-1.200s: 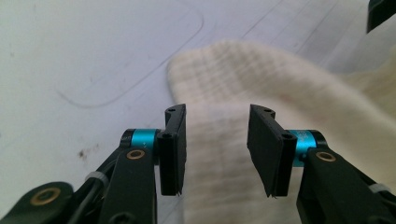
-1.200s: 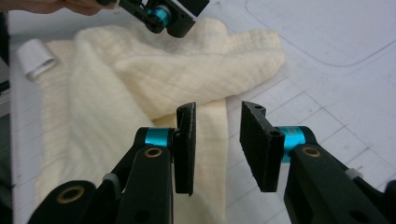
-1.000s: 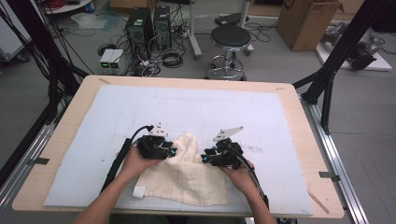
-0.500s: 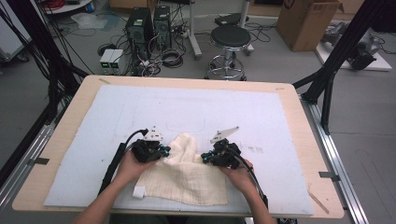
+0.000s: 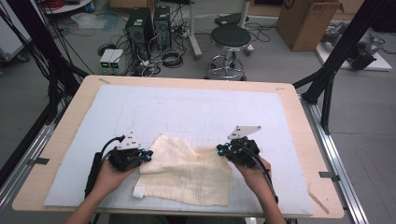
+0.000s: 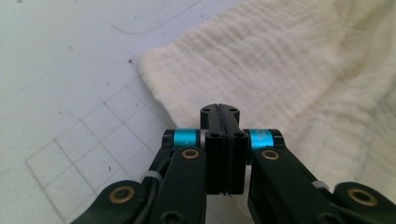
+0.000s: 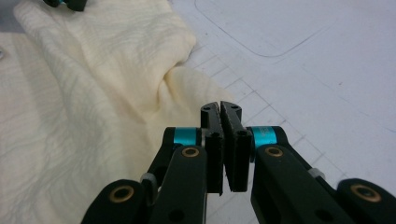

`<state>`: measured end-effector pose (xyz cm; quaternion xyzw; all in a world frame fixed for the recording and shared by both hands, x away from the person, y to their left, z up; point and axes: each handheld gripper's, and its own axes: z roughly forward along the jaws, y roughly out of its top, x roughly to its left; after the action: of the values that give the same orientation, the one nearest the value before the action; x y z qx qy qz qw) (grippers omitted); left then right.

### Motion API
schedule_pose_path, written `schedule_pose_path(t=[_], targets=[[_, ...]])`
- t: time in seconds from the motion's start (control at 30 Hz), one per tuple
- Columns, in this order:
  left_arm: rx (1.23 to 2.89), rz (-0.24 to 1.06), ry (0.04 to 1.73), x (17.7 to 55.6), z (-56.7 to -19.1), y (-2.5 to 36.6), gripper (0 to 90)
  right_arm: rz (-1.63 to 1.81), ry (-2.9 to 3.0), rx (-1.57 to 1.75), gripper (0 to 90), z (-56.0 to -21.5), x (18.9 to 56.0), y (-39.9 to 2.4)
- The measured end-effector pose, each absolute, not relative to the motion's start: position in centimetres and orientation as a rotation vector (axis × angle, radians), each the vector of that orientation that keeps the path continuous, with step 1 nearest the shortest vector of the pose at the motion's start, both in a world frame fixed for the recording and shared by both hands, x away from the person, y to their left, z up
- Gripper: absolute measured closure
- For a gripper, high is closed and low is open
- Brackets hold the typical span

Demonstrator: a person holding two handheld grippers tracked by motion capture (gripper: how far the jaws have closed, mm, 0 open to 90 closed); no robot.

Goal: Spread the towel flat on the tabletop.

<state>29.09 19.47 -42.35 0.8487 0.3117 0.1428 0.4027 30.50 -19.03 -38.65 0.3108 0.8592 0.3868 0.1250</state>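
We see the cream cloth [image 5: 187, 170] lying rumpled on the white surface [image 5: 187, 112], with our left hand-held gripper [image 6: 219, 109] at its left edge and our right hand-held gripper [image 7: 220, 106] at its right edge, both having just closed, jaws pressed together, no cloth visibly pinched between them.

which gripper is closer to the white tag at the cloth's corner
Left. The left gripper is just above the tag at the cloth's left edge; the right gripper is across the cloth, at its far right edge.
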Motion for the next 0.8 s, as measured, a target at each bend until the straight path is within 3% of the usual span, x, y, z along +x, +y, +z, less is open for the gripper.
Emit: schedule_pose_path(t=[0.3, 0.4, 0.5, 0.8], targets=[[2.127, 0.278, 0.799, 27.0, -42.9, 21.3, 87.9, 1.034, 2.605, 0.909, 87.1, -40.9, 28.1, -19.5], [2.083, 0.277, 0.813, 27.6, -42.3, 21.4, 69.3, 1.085, 2.637, 0.947, 76.3, -40.9, 28.3, -20.1], [2.053, 0.288, 0.842, 28.7, -41.8, 21.1, 61.9, 1.185, 2.585, 0.947, 70.3, -39.9, 29.0, -20.5], [2.071, 0.322, 0.921, 32.0, -42.8, 19.3, 57.5, 1.154, 2.586, 0.948, 63.8, -40.7, 33.1, -18.1]])
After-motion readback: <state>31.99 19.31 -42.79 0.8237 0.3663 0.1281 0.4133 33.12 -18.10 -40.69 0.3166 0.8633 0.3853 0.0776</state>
